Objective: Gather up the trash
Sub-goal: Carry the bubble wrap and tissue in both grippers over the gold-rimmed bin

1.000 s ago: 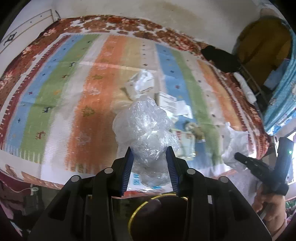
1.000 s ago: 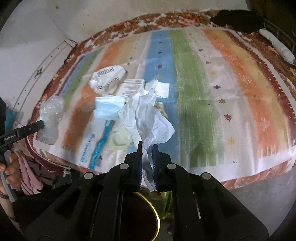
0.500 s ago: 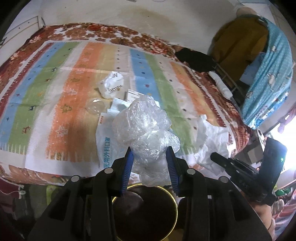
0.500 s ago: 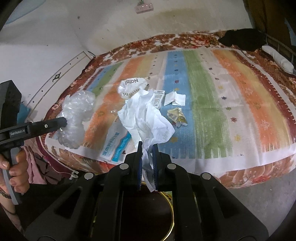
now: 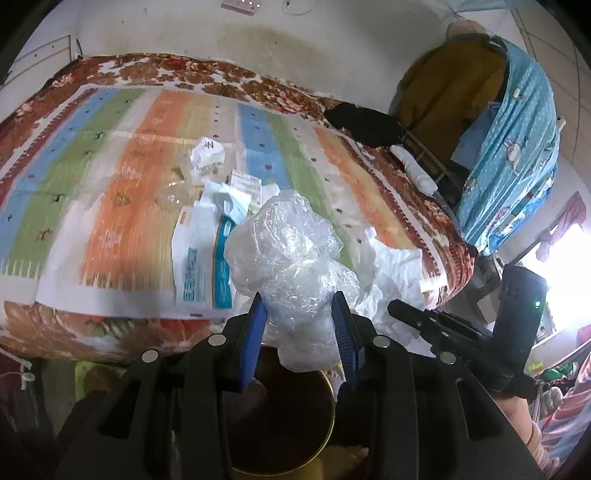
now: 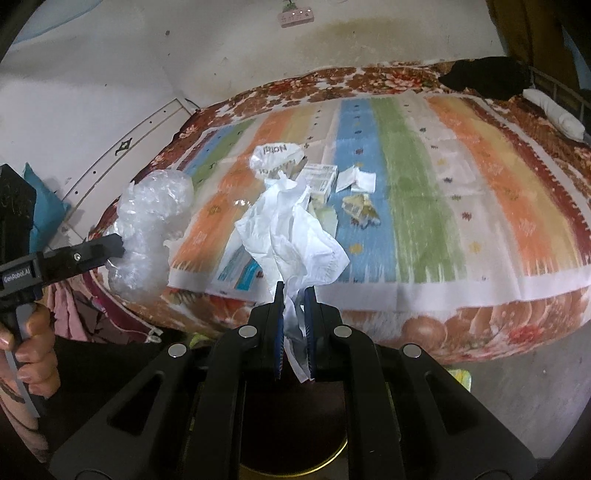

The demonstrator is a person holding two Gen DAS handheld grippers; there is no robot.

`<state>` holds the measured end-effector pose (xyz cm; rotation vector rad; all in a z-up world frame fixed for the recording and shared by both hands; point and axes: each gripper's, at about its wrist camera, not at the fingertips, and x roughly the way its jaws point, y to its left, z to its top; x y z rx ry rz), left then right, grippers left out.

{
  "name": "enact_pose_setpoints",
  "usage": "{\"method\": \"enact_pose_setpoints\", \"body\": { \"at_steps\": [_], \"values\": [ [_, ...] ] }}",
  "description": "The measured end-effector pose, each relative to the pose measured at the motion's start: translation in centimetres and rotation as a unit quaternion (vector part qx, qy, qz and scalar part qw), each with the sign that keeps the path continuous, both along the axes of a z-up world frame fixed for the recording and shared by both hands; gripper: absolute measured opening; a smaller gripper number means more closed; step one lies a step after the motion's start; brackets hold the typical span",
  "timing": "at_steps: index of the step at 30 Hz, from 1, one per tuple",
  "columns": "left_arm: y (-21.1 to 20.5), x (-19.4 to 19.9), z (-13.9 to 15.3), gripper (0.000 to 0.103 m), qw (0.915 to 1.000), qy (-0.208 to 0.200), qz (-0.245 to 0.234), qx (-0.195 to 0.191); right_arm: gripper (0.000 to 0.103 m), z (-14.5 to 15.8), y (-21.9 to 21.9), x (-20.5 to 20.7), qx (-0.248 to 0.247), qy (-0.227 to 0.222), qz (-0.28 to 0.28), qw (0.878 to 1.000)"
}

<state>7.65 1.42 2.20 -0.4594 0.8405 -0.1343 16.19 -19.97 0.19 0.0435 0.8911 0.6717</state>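
Note:
My left gripper (image 5: 298,306) is shut on a crumpled wad of clear plastic wrap (image 5: 291,266), which sticks up between the blue pads. My right gripper (image 6: 294,295) is shut on a crumpled white tissue (image 6: 291,236). Both hang off the front edge of the bed, above a dark round bin with a gold rim (image 5: 325,443), also seen under the right gripper as the bin (image 6: 332,458). More trash lies on the striped bedcover (image 6: 443,184): a crumpled white bag (image 6: 275,158), a small box (image 6: 321,177), folded paper (image 6: 356,179), a blue-and-white wrapper (image 5: 201,273).
A black garment (image 6: 487,77) and a white roll (image 6: 554,112) lie at the bed's far right corner. A blue patterned cloth (image 5: 517,147) hangs over furniture to the right. A wall socket strip (image 6: 291,16) sits above the bed.
Both grippers have drawn back from the bed with their loads, so the bed looks farther off and the gold-rimmed bin has come into view beneath them.

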Motion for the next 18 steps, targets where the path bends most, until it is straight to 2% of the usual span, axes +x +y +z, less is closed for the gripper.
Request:
{"method": "enact_pose_setpoints", "body": {
  "at_steps": [9,18],
  "values": [
    [-0.7,-2.9,-1.4,0.036,0.9999,-0.002,0.010,-0.012,0.008,-0.9,0.0,-3.4,0.009,-0.001,0.012,1.000],
    [-2.0,-5.6,-3.4,0.036,0.9996,0.011,0.027,0.005,0.009,-2.6,-0.3,-6.2,0.001,0.012,0.009,1.000]
  ]
}}
